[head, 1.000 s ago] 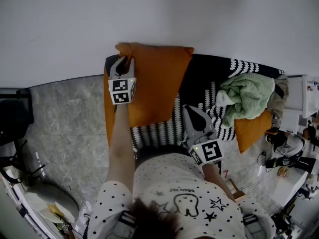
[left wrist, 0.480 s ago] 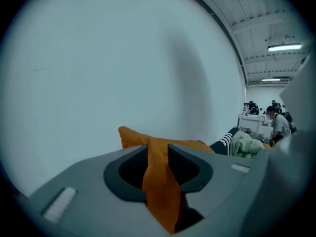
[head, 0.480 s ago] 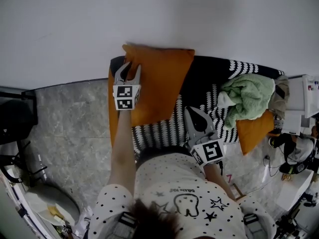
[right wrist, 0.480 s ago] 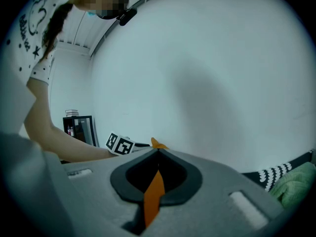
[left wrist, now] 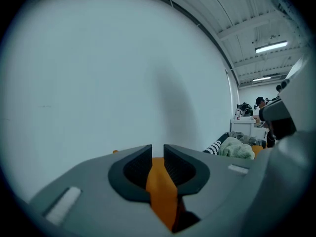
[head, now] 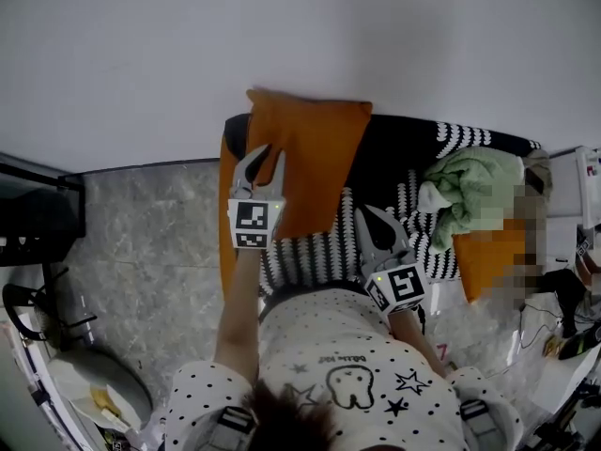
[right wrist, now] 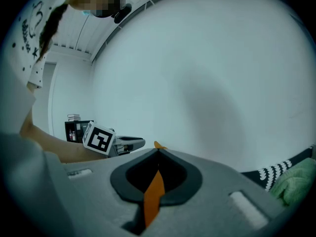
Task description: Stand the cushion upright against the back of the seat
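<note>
The left arm (head: 239, 318) is bare and stretched out far in front of the body. The left gripper (head: 264, 150) at its end points forward and a bit down, with its jaws a little apart; they have just been closing, and the orange cushion (head: 315, 148) shows in the gap between them. The right arm (head: 413, 334) is bent and tucked close to the body, so the right gripper (head: 366, 210) sits nearer in, its jaws pressed together at the tips with nothing held.
</note>
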`<state>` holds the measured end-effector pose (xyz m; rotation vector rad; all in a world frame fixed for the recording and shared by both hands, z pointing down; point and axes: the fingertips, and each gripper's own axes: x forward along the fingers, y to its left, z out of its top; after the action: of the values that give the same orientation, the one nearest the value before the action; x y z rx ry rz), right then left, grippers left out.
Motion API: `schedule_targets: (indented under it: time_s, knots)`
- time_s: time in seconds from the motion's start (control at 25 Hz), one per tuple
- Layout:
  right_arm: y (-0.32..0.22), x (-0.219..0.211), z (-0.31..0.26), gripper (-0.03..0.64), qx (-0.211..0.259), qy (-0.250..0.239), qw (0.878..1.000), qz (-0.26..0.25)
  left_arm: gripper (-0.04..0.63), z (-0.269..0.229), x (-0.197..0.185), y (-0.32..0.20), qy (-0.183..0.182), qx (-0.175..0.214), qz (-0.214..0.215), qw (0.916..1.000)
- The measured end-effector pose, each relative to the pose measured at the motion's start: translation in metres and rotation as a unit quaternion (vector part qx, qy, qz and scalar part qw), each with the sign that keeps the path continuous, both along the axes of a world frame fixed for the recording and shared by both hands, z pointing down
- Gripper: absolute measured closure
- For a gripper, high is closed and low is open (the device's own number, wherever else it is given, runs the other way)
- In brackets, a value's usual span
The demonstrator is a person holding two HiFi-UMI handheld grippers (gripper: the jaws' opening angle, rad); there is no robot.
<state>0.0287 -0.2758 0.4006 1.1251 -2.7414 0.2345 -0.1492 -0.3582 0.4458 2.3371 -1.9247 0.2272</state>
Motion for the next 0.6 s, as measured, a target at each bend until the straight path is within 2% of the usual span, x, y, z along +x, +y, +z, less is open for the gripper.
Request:
schedule_targets:
  time_s: [0.12,0.24,0.4,0.6]
  knots:
    - [0.004,0.000,-0.004,0.621,0.005,-0.006,1.000,-0.002,0.526,-0.025,0.009,0.018,0.012,0.022,-0.005,0.9997]
    - [0.008,0.000,-0.008,0.621,0.012,-0.010,1.000,-0.005,0.583,-0.053,0.018,0.037,0.025,0.053,-0.014,0.9982]
    - [0.014,0.004,-0.011,0.621,0.015,-0.015,1.000,-0.003,0.595,-0.084,0.029,0.062,0.034,0.080,-0.016,0.9961]
    - [0.016,0.010,-0.013,0.621,0.014,-0.019,1.000,0.004,0.595,-0.116,0.051,0.093,0.050,0.094,0.009,0.9943]
